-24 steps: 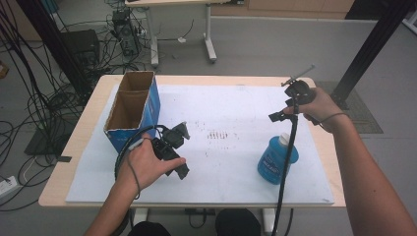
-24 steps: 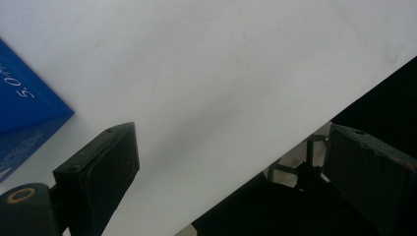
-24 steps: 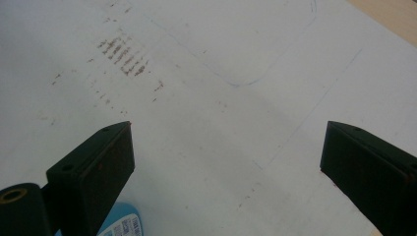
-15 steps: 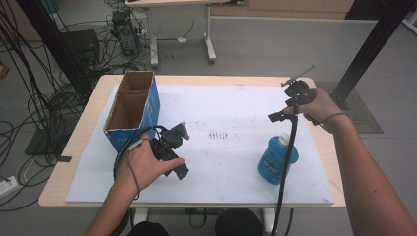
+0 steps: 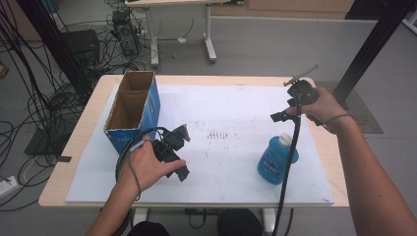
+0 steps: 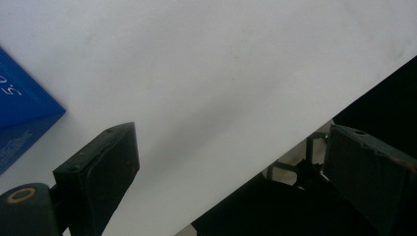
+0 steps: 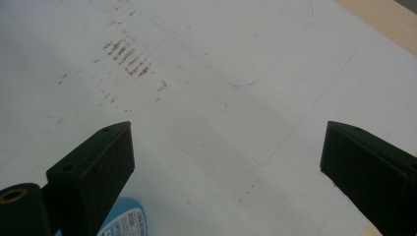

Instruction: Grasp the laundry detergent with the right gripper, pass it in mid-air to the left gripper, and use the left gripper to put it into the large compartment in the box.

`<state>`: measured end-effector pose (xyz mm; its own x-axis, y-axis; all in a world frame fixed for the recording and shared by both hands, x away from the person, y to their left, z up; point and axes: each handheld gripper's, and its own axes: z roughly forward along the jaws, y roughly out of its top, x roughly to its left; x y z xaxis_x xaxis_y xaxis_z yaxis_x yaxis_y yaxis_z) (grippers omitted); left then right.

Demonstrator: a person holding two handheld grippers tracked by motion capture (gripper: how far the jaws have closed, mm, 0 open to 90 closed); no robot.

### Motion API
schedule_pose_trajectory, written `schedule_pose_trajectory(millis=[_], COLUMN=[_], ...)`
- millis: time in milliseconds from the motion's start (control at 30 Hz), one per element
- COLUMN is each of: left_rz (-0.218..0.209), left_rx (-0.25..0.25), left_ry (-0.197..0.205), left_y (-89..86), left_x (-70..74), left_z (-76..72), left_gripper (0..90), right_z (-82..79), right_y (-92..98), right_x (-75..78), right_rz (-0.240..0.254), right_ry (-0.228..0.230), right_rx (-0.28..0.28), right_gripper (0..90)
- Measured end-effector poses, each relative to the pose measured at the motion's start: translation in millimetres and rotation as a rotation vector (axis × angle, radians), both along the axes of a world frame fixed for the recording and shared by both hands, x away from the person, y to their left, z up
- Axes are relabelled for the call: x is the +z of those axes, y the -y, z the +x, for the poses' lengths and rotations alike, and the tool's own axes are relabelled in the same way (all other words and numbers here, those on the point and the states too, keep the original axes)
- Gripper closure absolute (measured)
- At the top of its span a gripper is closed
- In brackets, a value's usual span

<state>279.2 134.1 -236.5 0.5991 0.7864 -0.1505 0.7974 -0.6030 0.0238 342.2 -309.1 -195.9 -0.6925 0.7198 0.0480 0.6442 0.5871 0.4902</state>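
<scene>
Compared with the earlier frames nothing has shifted: both hands, the box and the bottle keep their places. The worktop carries a white sheet with a patch of brown smudges near its middle. At the sheet's left stands an open blue cardboard box, mouth upward, its long axis running from the near side toward the far side. The blue bottle lies on the sheet right of centre, well apart from the box; its long axis slants across the sheet, white cap toward the far right, base toward the person.

The left gripper rests low on the sheet just beside the box's near corner, fingers spread with nothing between them; the left gripper view looks along them at bare sheet and the sheet's near edge. The right gripper hangs raised beyond the bottle's cap, fingers likewise spread and empty, the bottle's label peeping in at the bottom of its own view.

Judged step: a pause before the reach, the bottle not yet taken. The next move likely calls for lowering the right gripper, turning it square across the bottle's slanted axis, then closing on the body, which may roll.
</scene>
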Motion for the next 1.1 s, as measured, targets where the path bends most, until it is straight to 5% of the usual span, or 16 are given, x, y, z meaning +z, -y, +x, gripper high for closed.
schedule_pose_trajectory(millis=[1100], left_rz=[0.016], left_rx=[-0.024], left_ry=[-0.018], left_y=[10.3], left_x=[-0.2], left_z=[-4.8], left_gripper=[7.3], right_z=[-40.2], right_y=[1.7], right_x=[25.7], right_rz=[0.042], right_ry=[0.038], right_rx=[0.036], right_gripper=[5.8])
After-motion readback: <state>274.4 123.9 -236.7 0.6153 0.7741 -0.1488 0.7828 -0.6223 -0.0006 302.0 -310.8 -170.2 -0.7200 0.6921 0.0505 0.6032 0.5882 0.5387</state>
